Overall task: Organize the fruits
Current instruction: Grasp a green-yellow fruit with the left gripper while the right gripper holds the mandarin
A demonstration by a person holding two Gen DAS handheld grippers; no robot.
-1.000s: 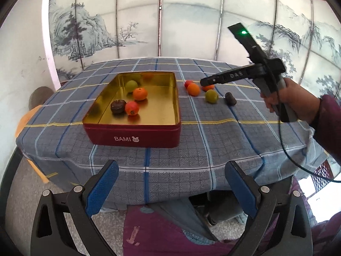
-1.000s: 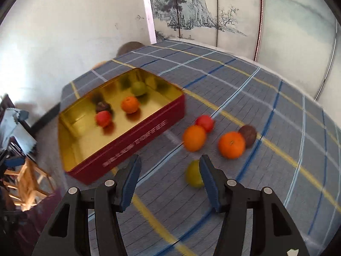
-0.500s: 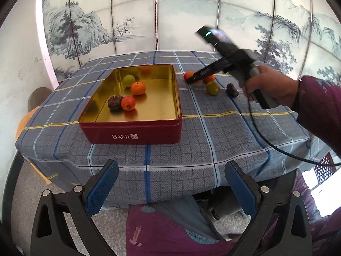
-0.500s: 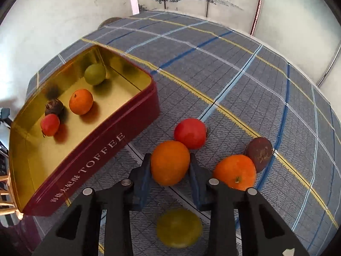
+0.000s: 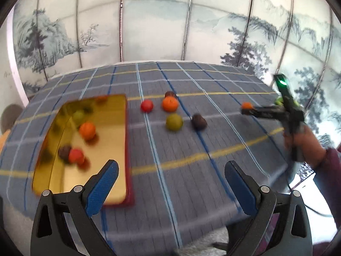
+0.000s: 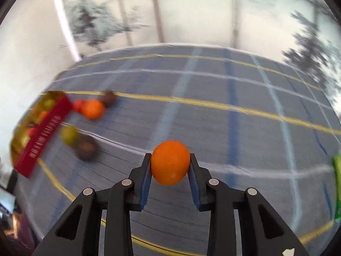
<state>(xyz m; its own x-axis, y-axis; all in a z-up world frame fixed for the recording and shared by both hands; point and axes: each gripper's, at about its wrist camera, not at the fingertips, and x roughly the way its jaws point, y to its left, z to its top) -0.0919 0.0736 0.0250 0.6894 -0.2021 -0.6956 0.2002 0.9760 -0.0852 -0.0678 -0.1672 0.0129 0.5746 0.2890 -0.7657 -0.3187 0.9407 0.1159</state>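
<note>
Now One Orange Is Up in the Air

Right now the right gripper (image 6: 170, 166) is pinching an orange (image 6: 170, 162) between its blue pads, up above the checked tablecloth (image 6: 213, 128). It is well apart from the other fruit. Off at nine o'clock from it sits the gold tin (image 5: 115, 140) with the red sides.

The left gripper (image 5: 171, 183) is spread wide and holds nothing. It hangs over the near edge of the table.

Inside the tin I can see an orange fruit (image 5: 87, 130), a red fruit (image 5: 75, 156), a dark fruit (image 5: 64, 152) and a green fruit (image 5: 78, 116).

Out on the cloth, at three o'clock from the tin, lie a red ball (image 5: 147, 106), a big orange (image 5: 170, 104), a green ball (image 5: 174, 122) and two dark ones (image 5: 199, 121). I think the job is about half done. The held orange and five loose fruits are not in the tin yet.
</note>
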